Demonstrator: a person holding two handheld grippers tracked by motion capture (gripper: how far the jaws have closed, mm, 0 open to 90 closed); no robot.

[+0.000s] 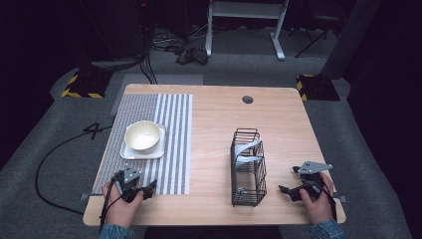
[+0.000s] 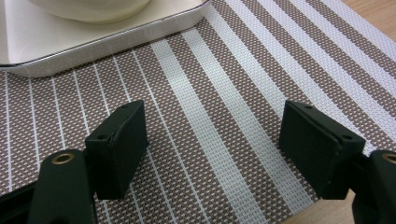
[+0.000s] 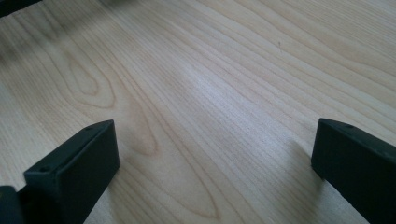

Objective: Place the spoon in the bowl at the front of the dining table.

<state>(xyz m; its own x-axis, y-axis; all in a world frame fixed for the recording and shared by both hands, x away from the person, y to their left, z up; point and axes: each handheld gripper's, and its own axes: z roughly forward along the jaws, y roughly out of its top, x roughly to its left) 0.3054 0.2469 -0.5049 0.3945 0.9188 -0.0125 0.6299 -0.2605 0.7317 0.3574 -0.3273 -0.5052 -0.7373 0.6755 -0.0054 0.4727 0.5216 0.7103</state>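
Bowl (image 1: 143,135) on plate (image 1: 130,151); left hand-held gripper (image 2: 212,140) jaws wide apart, empty; right hand-held gripper (image 3: 215,158) likewise.

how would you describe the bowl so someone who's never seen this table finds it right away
Start at the striped placemat on the left half of the wooden table. On it lies a white square plate, and the bowl sits on that plate. It is round and cream, unlike the black wire basket at the right.

Bowl (image 1: 143,135) on plate (image 1: 130,152) on left mat (image 1: 174,129); rack (image 1: 248,168) right.
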